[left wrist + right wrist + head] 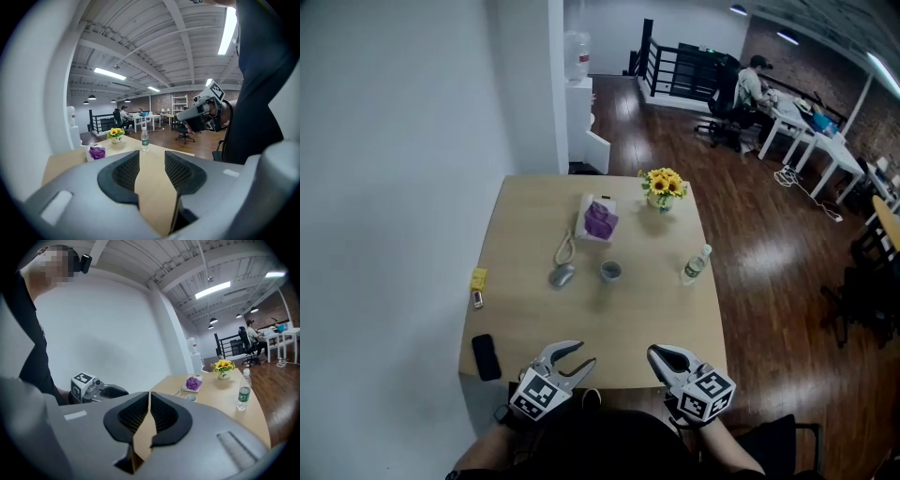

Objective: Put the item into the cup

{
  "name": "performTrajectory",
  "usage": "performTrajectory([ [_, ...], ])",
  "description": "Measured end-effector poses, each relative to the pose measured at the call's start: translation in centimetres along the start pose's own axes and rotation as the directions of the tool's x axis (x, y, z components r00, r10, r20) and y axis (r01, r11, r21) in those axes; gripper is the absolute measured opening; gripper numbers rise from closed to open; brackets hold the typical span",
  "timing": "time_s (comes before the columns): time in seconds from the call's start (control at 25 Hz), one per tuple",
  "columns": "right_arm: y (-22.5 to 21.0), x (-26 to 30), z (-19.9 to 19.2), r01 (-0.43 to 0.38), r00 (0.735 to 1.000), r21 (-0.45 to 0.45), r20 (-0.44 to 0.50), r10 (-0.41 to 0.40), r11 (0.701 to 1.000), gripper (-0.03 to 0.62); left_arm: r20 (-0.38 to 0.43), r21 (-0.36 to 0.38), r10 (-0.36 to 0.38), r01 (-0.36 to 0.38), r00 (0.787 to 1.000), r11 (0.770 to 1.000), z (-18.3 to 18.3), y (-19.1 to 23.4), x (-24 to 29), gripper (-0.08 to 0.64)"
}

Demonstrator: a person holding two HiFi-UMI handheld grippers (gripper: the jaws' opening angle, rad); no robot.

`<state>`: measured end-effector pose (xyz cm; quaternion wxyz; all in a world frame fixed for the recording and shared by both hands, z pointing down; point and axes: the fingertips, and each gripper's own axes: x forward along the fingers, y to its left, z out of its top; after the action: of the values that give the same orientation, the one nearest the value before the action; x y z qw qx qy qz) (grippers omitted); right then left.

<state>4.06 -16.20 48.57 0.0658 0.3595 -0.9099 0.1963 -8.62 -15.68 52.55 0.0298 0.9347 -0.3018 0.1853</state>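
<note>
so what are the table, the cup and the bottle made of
Table: looks like light wood or wood-look laminate, with a matt, even pale tan top and little glare.
Cup: too small to be sure. It is grey and opaque, so possibly ceramic or metal.
Bottle: most likely clear plastic, with a see-through body, a green label and a white cap.

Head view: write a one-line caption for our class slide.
Left tool open and right tool shut at the table's near edge; cup stands mid-table.

Bright, even light from ceiling strip lights [108,73]; floor [769,244] glares, gripper views bulge, corners black.
</note>
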Motion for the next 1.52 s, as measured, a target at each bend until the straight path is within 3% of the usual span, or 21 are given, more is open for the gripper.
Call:
performTrajectory([
  [0.28, 2.9, -6.0, -1.7, -0.020, 1.000, -0.059, -0.012, 0.020, 0.998, 0.020, -0.008, 0.012, 0.021, -0.021, 1.000, 1.000, -0.2, -8.0, -1.4, 0.164],
  [0.76, 9.1, -18.1, -8.4, -0.069, 0.997, -0.079, -0.047, 0.066, 0.994, 0.009, -0.055, -0.034, 0.087, -0.089, 0.995, 0.995, -1.0, -21.6, -5.9, 0.164],
  [0.88, 9.7, -19.4, -8.8, -0.071, 0.997, -0.103, -0.035, 0.068, 0.992, 0.008, -0.053, -0.035, 0.087, -0.089, 0.995, 0.995, -0.6, -23.2, -6.8, 0.164],
  [1.08, 10.5, -20.3, -9.1, -0.064, 0.998, -0.057, 0.001, 0.064, 0.996, 0.008, -0.068, -0.003, 0.068, -0.068, 0.995, 0.998, -0.4, -24.9, -7.7, 0.164],
  [1.52, 12.5, -19.7, -9.3, -0.068, 0.998, -0.058, -0.015, 0.067, 0.996, 0.008, -0.050, -0.009, 0.057, -0.058, 0.997, 0.998, -0.7, -24.9, -9.8, 0.164],
])
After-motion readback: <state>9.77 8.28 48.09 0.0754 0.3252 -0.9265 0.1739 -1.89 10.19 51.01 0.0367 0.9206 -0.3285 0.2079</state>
